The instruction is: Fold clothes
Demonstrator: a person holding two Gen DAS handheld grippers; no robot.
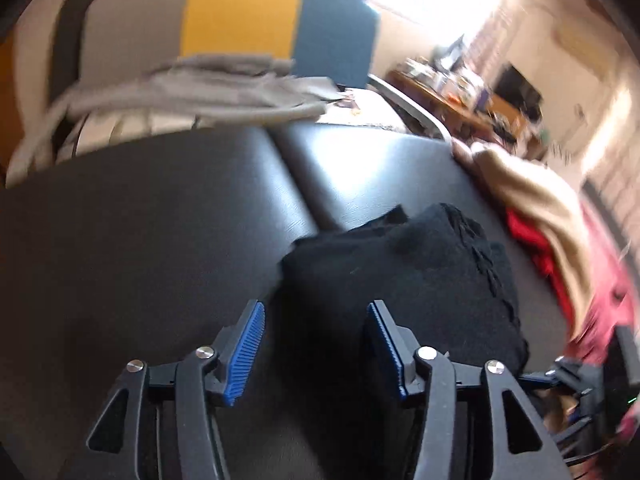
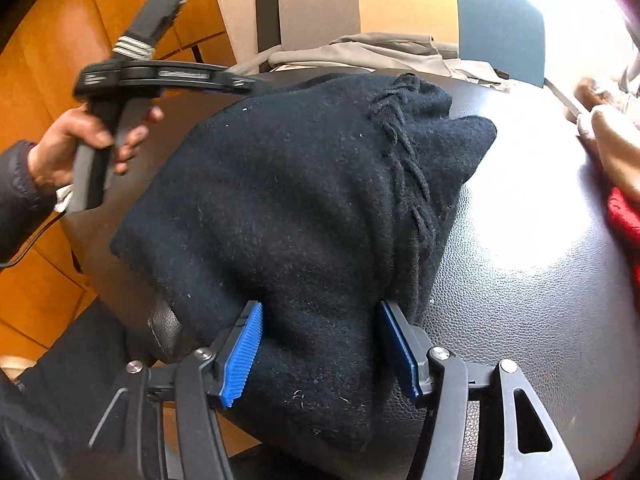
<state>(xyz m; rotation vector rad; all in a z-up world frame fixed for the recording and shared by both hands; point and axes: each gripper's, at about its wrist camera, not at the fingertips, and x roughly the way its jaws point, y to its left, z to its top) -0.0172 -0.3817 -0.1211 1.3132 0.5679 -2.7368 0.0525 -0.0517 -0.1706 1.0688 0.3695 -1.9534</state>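
Right fingers (image 2: 400, 344) flank one black garment (image 2: 300, 200) — left gripper (image 1: 316, 344) open.

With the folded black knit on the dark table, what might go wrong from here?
1. The black knit garment overhangs the dark leather-look table at its near edge; letting go could let it slide off.
2. The right tongs straddle thick bunched fabric, so pulling away may drag the fold open.

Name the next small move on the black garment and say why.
Probably draw the right gripper back off the black garment. It lies bundled on the dark table, the left gripper open beside it, and the right jaws straddle its near edge.
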